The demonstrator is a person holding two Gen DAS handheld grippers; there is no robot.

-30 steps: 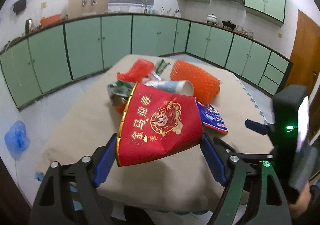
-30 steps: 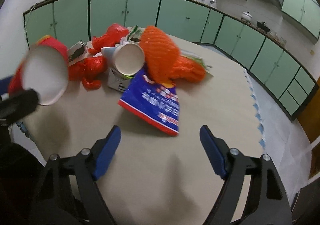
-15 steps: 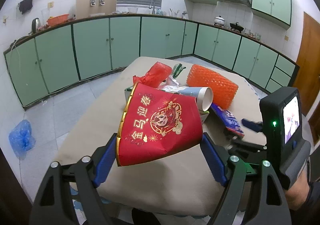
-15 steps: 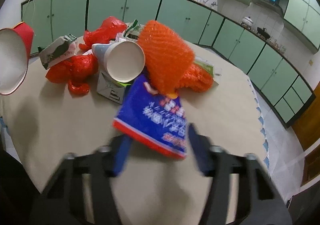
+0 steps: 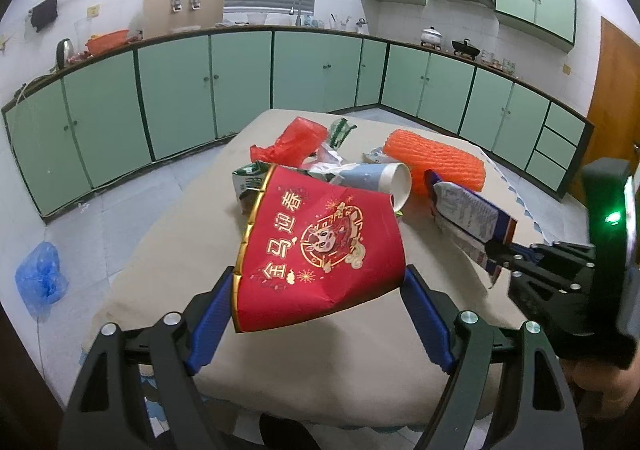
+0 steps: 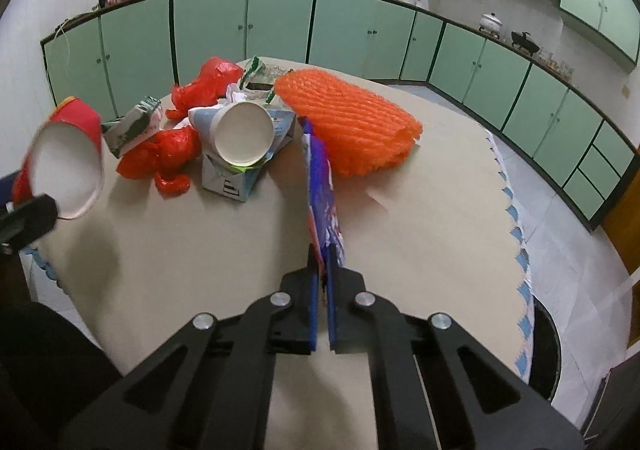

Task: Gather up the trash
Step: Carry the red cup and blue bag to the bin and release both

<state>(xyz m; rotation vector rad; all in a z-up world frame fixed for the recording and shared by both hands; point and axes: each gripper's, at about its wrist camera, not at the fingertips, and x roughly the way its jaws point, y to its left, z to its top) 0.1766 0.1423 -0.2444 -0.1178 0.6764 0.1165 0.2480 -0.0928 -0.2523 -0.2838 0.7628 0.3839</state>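
Observation:
My left gripper [image 5: 318, 290] is shut on a red paper cup [image 5: 320, 250] with gold Chinese writing, held above the near edge of the beige table [image 5: 360, 330]; the cup also shows in the right wrist view [image 6: 66, 157]. My right gripper [image 6: 323, 270] is shut on a blue snack wrapper [image 6: 320, 177], lifted edge-on off the table; the wrapper also shows in the left wrist view [image 5: 468, 217]. A trash pile lies beyond: a white paper cup [image 6: 242, 133], an orange foam net [image 6: 352, 121], red plastic bags [image 6: 168, 157] and a small carton [image 6: 236, 177].
Green cabinets [image 5: 240, 81] run around the room behind the table. A blue plastic bag [image 5: 40, 282] lies on the floor at the left. A dark round bin rim [image 6: 544, 350] sits at the table's right edge. A wooden door [image 5: 616, 97] stands at the right.
My right gripper has moved in, shut on the blue wrapper and lifted it edge-up off the table. My left gripper has kept the red cup and drawn back slightly.

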